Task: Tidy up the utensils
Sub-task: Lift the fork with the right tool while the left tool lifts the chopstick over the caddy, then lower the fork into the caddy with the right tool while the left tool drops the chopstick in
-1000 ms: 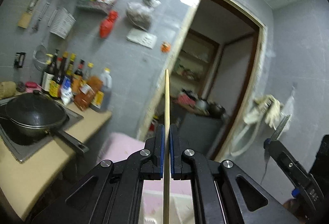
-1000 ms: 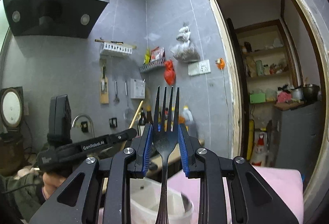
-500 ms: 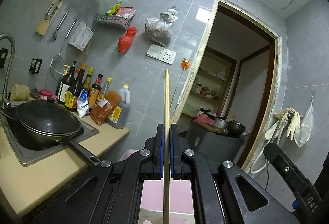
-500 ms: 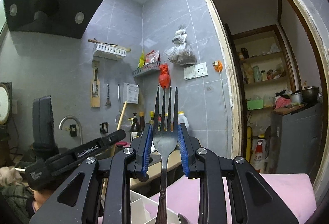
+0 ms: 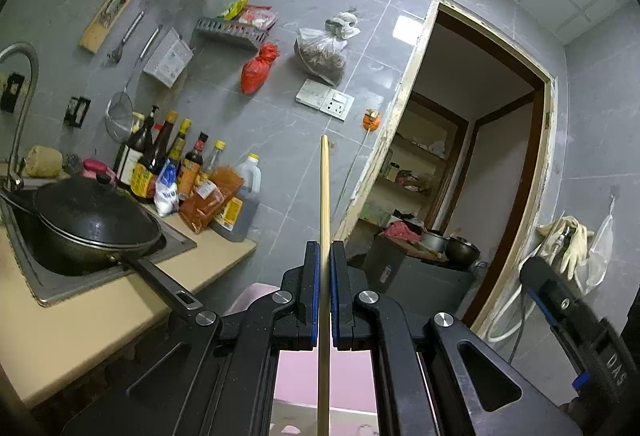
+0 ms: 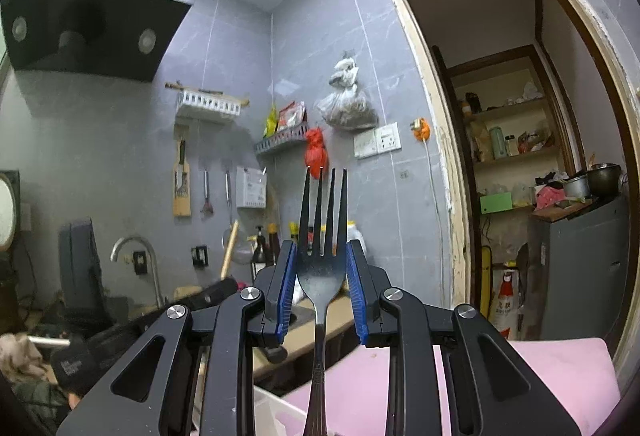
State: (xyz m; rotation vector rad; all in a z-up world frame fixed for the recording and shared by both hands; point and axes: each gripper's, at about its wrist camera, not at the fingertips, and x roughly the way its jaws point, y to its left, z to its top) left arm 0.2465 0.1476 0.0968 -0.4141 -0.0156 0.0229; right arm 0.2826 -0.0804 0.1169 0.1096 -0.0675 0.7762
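In the left wrist view my left gripper [image 5: 324,248] is shut on a thin wooden chopstick [image 5: 325,196] that stands upright between the blue pads and rises well past the fingertips. In the right wrist view my right gripper [image 6: 321,252] is shut on a dark metal fork [image 6: 322,236], pads pressing the sides of its head, tines pointing up. Both grippers point level at the grey tiled wall. The right gripper's body shows at the left wrist view's right edge. A white container's corner [image 6: 272,408] shows under the right gripper, on a pink surface [image 6: 552,376].
A black wok [image 5: 92,224] sits on the stove by the beige counter [image 5: 80,320], with sauce bottles [image 5: 180,168] behind. A range hood [image 6: 88,20] hangs upper left. A doorway [image 6: 520,164] opens to shelves on the right. Bags and tools hang on the wall.
Both views have tilted up a little, so the wall and ceiling fill more of the frame and the surfaces below have slid down. Both grips are unchanged.
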